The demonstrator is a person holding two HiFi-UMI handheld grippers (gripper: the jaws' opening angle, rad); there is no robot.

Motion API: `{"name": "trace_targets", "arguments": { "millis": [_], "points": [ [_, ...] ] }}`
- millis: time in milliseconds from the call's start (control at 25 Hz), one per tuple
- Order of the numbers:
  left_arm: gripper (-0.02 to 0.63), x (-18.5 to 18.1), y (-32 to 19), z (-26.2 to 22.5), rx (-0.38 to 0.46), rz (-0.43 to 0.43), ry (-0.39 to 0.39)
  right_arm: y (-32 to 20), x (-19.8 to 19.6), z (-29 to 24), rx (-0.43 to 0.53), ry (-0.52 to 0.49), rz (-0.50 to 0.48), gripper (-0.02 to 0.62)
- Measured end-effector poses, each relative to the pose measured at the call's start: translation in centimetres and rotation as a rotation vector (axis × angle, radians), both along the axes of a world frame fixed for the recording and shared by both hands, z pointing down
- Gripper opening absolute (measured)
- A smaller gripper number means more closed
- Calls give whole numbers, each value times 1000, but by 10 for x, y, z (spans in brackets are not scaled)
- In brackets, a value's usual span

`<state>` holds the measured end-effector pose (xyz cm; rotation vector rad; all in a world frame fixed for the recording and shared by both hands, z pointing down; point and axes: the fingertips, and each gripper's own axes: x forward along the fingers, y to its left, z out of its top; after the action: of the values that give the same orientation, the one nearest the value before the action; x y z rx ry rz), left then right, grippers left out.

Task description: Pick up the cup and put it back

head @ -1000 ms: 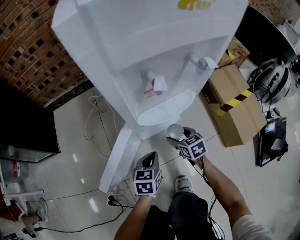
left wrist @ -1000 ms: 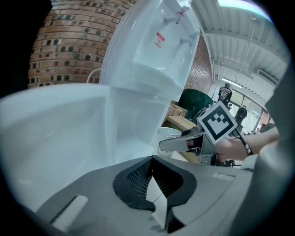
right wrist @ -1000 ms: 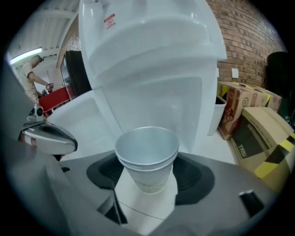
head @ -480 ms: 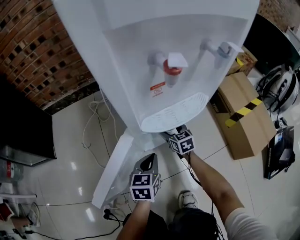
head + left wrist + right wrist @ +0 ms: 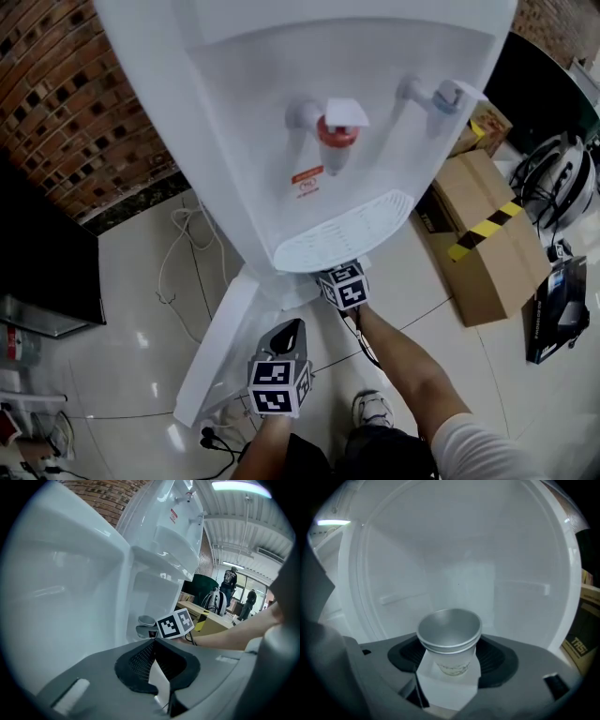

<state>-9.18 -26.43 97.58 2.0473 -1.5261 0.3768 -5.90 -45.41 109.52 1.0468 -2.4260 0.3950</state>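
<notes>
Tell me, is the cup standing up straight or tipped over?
Upright. The cup stands in the right gripper, between its jaws, with its open rim facing up and its narrow bottom down.

Surface finish: your work area
Your cup reads dull silver-grey inside, smooth, with a pale matt wall — paper or plastic, not determinable. The dispenser is smooth, glossy white plastic. Floor tiles are polished and reflective; the brick wall is rough and matt; the box — plain matt cardboard.
</notes>
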Motion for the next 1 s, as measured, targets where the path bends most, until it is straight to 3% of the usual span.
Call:
{"name": "trace_targets", "arguments": {
  "millis": [200, 440, 560, 760, 880, 920, 1000],
  "points": [
    [5, 14, 1, 7, -10, 42, -28, -2, 4, 11, 5, 11, 3, 348],
    [5, 20, -2, 7, -9, 45, -6, -3, -1, 14, 12, 10, -14, 356],
    [5, 19, -3, 8, -10, 40, -1, 4, 3, 13, 5, 19, -13, 417],
    [5, 22, -3, -3, 3, 29, 29, 35, 32, -13, 51, -57, 64, 434],
    [5, 21, 0, -24, 20, -25, 102, 62, 53, -30, 62, -116, 120, 433],
    [5, 22, 2, -29, 15, -41, 134, 71, 57, -36, 61, -127, 126, 413],
    [5, 29, 8, -38, -9, -57, 187, 84, 65, -45, 57, -108, 138, 237]
  ]
}}
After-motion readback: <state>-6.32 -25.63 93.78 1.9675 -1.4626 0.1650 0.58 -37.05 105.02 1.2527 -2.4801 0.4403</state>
